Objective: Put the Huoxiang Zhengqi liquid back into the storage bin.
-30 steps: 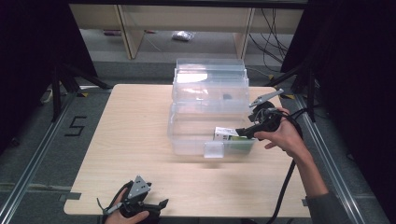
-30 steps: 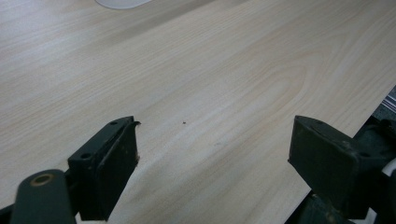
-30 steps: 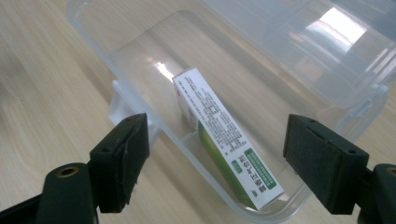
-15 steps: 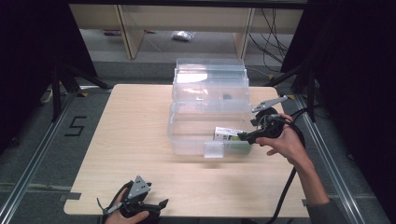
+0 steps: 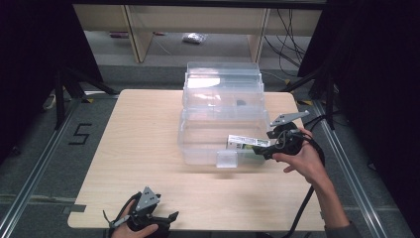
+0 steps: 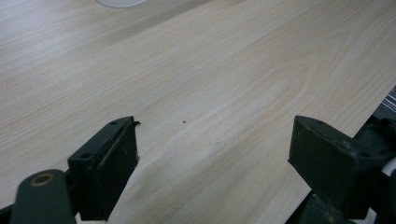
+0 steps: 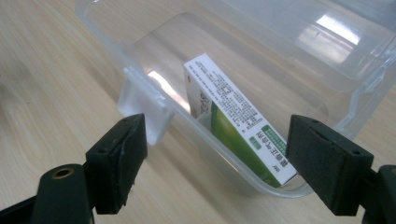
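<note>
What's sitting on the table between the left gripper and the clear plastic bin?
Nothing: in the high view, only bare light wooden table separates the left gripper from the clear plastic bin.

A lab-style recording bay. A pale wooden table [image 5: 148, 148] stands on grey carpet between metal floor rails [image 5: 29, 178]. Black curtains [image 5: 29, 39] hang at both sides of the table. Beyond it are bare wooden shelves [image 5: 133, 29] and loose cables [image 5: 292, 29]. Left of the table, the floor carries a taped number 5 [image 5: 79, 134].
</note>
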`<state>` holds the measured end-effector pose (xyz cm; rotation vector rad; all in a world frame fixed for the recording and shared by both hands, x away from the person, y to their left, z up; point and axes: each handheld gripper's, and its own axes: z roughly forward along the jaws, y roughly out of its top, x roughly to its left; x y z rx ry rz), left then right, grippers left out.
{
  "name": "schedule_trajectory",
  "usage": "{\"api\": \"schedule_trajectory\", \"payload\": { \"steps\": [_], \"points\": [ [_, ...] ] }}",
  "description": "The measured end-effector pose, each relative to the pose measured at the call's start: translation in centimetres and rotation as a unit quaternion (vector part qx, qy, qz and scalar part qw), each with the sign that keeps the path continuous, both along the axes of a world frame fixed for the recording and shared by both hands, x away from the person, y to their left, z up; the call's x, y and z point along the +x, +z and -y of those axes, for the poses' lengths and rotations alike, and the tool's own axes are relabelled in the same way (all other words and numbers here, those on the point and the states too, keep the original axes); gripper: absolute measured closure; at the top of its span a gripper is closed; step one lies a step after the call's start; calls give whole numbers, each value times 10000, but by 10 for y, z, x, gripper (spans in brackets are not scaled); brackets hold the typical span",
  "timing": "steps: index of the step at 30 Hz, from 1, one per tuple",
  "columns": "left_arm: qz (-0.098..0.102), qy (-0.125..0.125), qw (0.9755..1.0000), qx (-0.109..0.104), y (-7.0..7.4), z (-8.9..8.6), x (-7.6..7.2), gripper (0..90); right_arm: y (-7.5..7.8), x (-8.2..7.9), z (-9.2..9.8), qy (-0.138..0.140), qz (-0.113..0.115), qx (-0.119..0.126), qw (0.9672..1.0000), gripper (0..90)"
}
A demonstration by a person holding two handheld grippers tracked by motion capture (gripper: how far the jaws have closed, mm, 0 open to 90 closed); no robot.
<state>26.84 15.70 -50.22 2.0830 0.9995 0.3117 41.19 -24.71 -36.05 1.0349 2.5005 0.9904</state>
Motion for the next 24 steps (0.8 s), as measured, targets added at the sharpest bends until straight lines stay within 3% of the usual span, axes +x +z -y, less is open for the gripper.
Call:
{"api": "schedule_trajectory", "payload": {
  "steps": [2,3,4,5,8,9,10,12,13,14,15,17,20,21,22,23,24],
  "points": [
    [-7,-42,10000,-16,1,0,-1,149,-2,-4,-2,-47,-22,49,10000,216],
    [14,27,9999,-126,0,1,-1,150,-3,-5,-1,8,10,-11,10000,216],
    [49,63,9999,-128,-1,1,-1,150,-4,-5,-1,41,123,16,9999,216],
    [46,61,9999,-110,-1,1,-1,150,-3,-8,-2,20,-10,15,10000,216],
    [68,43,10000,-46,-1,0,0,149,-5,-11,-3,70,62,-18,10000,216],
    [66,41,10000,-43,-1,0,0,149,-6,-13,-4,68,51,74,9999,214],
    [68,43,10000,-44,-1,0,0,149,-7,-12,-3,206,119,8,9997,213],
    [71,45,10000,-43,-1,0,0,149,-9,-15,-5,158,180,32,9997,211],
    [69,47,10000,-47,-1,0,0,149,-8,-17,-5,136,55,-19,9999,206],
    [67,47,10000,-44,-1,0,0,150,-11,-18,-5,141,140,7,9998,204],
    [72,63,9999,-42,-1,0,0,149,-11,-19,-5,167,23,2,9999,203],
    [77,54,9999,-40,-2,0,0,150,-14,-21,-6,146,127,15,9998,199],
    [55,7,10000,-67,-1,0,-1,149,-17,-23,-6,176,77,36,9998,195],
    [60,60,9999,-139,-1,2,-1,149,-16,-25,-6,109,-59,13,9999,194],
    [72,55,10000,-24,-1,0,0,149,-20,-23,-7,147,147,79,9998,194],
    [69,55,10000,-42,-2,0,0,150,-18,-25,-6,126,10,-3,9999,193],
    [75,48,9999,-49,-2,1,0,149,-22,-25,-7,175,98,91,9998,193]
  ]
}}
